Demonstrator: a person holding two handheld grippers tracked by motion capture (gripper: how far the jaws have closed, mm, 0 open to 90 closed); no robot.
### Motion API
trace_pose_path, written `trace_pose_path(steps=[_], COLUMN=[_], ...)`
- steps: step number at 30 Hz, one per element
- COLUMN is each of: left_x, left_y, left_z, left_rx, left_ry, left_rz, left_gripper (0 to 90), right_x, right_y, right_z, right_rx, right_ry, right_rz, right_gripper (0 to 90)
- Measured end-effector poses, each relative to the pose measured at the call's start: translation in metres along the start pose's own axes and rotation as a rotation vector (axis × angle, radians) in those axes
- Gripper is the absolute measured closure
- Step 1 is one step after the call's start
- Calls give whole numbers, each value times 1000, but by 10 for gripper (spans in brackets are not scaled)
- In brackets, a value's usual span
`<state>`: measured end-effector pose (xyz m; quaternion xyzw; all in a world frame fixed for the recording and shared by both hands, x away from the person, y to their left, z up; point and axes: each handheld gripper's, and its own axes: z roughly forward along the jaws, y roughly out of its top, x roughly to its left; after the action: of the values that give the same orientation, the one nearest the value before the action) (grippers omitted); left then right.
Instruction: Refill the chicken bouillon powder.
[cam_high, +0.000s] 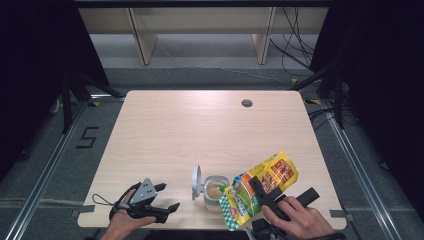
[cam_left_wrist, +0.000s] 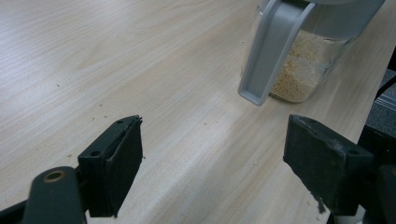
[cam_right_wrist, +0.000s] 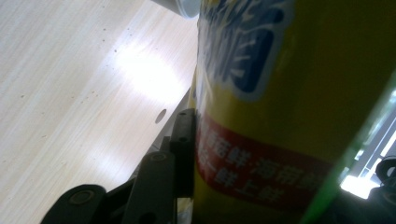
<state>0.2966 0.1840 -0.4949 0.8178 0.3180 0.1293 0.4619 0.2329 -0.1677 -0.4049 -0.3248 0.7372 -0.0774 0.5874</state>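
Observation:
A clear jar (cam_high: 216, 192) of beige granules stands near the table's front edge, its grey lid (cam_high: 197, 181) flipped up on the left. A yellow snack bag (cam_high: 267, 177) hangs tilted, its green-and-white end low beside the jar's rim. My right gripper (cam_high: 274, 192) is shut on the bag; in the right gripper view one black finger (cam_right_wrist: 184, 140) presses the bag (cam_right_wrist: 280, 93), the other is hidden. My left gripper (cam_high: 169, 196) rests open left of the jar. In the left gripper view its jaws (cam_left_wrist: 215, 149) stand wide with bare table between, facing the jar (cam_left_wrist: 303, 65).
The light wooden table (cam_high: 200, 130) has a cable hole (cam_high: 246, 103) at the back right. Small crumbs lie scattered on the wood near the jar. Dark floor and metal rails surround the table; shelving legs stand beyond it.

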Motion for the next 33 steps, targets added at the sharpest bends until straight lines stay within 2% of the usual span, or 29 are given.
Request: trace_pose_path(steps=[1, 13, 20, 28, 33], left_x=[1, 2, 1, 1, 2], left_y=[0, 0, 0, 0, 0], left_z=[-1, -1, -1, 0, -1], left_rx=[18, 14, 14, 6, 12], left_ry=[17, 4, 13, 11, 2], left_rz=[21, 13, 11, 2, 8], left_gripper=[190, 190, 190, 190, 191], right_x=[1, 1, 3, 4, 7], right_y=[0, -2, -4, -6, -8], right_z=[0, -1, -2, -3, -2], right_rx=[2, 8, 11, 12, 0], right_ry=[3, 9, 10, 11, 6], right_rz=[-1, -7, -10, 17, 51], right_gripper=[690, 690, 691, 691, 692])
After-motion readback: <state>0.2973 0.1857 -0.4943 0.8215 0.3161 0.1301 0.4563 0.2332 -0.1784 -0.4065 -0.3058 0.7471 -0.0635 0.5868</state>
